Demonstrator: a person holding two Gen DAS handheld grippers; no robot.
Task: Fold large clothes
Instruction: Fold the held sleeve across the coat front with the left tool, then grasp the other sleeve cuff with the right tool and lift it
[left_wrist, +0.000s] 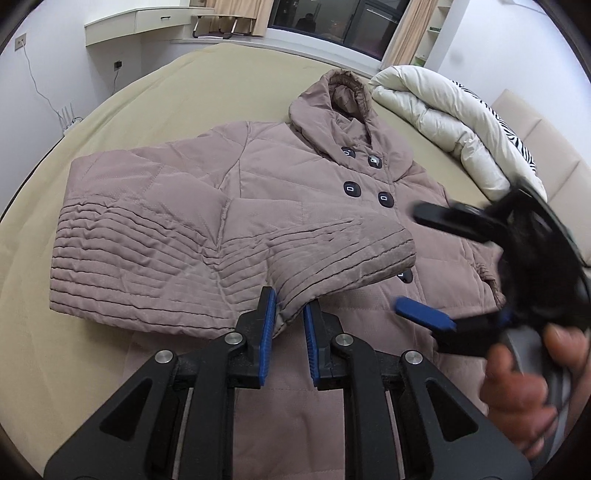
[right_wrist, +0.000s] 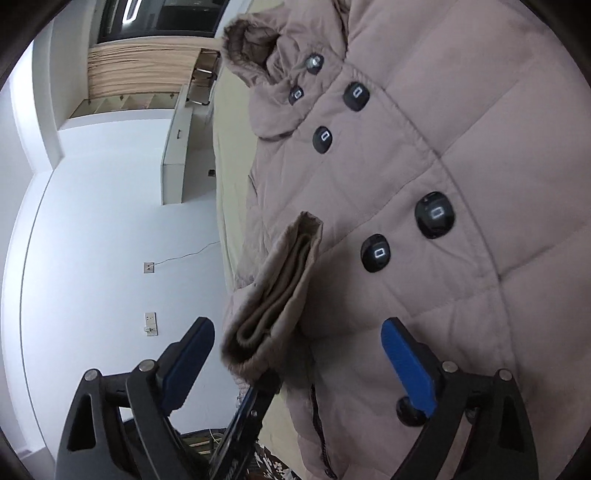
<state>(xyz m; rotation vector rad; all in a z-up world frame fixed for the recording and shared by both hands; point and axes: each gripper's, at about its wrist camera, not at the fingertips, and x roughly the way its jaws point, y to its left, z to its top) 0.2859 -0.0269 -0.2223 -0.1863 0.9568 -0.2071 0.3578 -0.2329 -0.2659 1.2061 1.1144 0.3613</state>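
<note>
On the left side of the left wrist view, the bed (left_wrist: 155, 92) with its beige sheet carries the coat (left_wrist: 166, 206), a padded mauve coat with a hood and dark buttons. It lies flat with the front up, and the hood points to the far side of the bed. One sleeve (left_wrist: 332, 254) is folded across the front of the coat. The left claw (left_wrist: 289, 317) is closed on the cuff end of this sleeve; the cloth sits between its two blue pads. More to the right, the right claw (left_wrist: 417, 262) hangs above the front of the coat, near the buttons, and its fingers stand wide apart with nothing between them. A hand (left_wrist: 524, 384) holds its handle at the right edge. Behind it, a white duvet (left_wrist: 443, 118) lies bunched at the far right side of the bed. In the right wrist view, the sleeve cuff (right_wrist: 273, 295) shows between the spread fingers of the right claw (right_wrist: 299, 343), and the pads do not touch it.
</note>
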